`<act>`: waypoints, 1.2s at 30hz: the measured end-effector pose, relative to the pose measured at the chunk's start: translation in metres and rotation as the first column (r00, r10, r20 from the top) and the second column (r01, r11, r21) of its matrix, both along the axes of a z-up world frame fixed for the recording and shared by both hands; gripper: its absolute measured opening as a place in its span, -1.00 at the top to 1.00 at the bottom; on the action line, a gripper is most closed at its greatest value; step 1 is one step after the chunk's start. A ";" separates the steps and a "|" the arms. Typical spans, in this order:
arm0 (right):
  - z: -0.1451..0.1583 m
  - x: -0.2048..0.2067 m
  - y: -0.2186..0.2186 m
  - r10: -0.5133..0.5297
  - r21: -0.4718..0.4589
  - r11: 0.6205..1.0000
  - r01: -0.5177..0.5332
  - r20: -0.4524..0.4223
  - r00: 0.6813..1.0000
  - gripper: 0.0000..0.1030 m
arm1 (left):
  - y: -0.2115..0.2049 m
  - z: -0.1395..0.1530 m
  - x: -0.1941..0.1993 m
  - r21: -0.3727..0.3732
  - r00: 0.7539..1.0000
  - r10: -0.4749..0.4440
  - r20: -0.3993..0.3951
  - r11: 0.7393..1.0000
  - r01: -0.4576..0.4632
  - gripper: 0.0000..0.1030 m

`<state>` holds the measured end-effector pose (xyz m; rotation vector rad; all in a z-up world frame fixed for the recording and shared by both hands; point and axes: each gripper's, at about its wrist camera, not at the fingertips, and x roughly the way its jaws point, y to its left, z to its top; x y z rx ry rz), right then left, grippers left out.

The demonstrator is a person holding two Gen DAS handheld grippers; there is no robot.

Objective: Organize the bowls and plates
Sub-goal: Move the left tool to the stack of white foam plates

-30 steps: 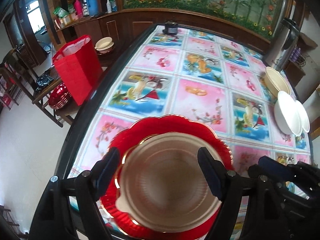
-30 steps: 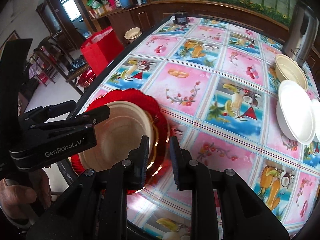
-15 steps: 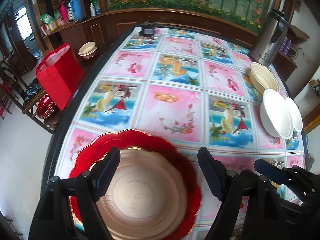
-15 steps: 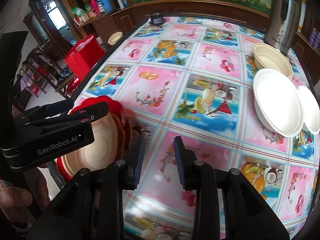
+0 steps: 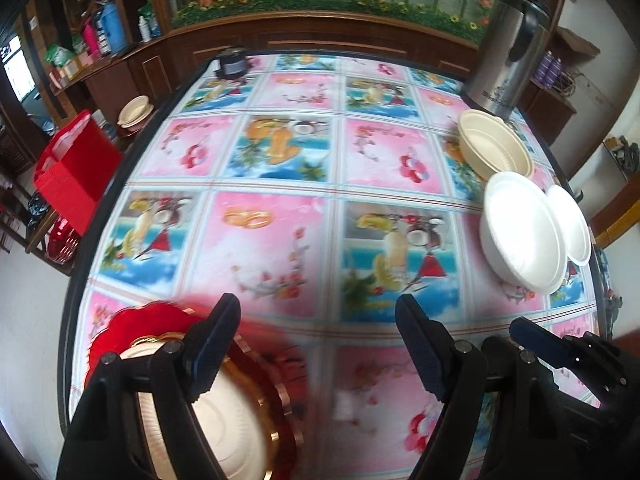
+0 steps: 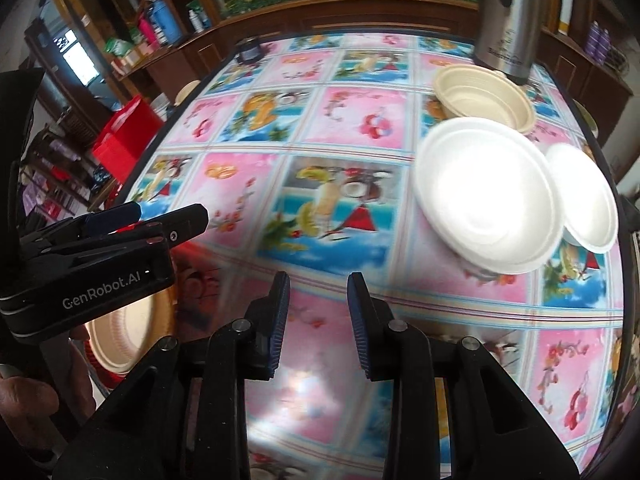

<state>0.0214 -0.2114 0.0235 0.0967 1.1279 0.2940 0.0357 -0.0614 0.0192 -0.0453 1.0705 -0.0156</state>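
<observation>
A red scalloped plate [image 5: 132, 320] with a beige bowl [image 5: 232, 436] on it sits at the table's near left edge, partly behind my left finger. My left gripper [image 5: 318, 340] is open and empty above the table, to the right of that stack. At the right stand a large white bowl [image 5: 520, 232], a small white bowl [image 5: 570, 224] and a cream bowl [image 5: 494, 146]. My right gripper [image 6: 318, 320] is open and empty, pointing toward the large white bowl [image 6: 486, 196]. The cream bowl [image 6: 482, 94] and small white bowl [image 6: 584, 196] also show there.
A steel thermos [image 5: 506, 48] stands at the far right corner and a dark jar [image 5: 232, 64] at the far left edge. A red bag [image 5: 72, 176] and more dishes sit on a side shelf to the left. The flowered tablecloth [image 5: 304, 184] covers the table.
Both grippers have swung right, away from the red plate and beige bowl, toward the white bowls. My right gripper has opened wider.
</observation>
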 end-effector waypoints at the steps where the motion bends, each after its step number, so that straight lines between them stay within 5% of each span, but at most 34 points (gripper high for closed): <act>1: -0.001 0.002 -0.007 -0.011 0.000 1.000 0.011 -0.002 1.000 0.43 | -0.005 0.000 0.003 -0.003 1.000 -0.006 -0.003 1.000 0.006 -0.55; 18: -0.008 0.017 -0.100 -0.157 -0.014 0.987 0.157 -0.018 0.987 0.43 | -0.088 -0.006 0.042 -0.001 0.994 -0.107 -0.019 0.994 0.107 -0.55; 36: -0.019 0.031 -0.157 -0.238 -0.015 0.971 0.238 -0.041 0.970 0.44 | -0.121 -0.020 0.068 0.001 0.993 -0.109 -0.049 0.994 0.109 -0.55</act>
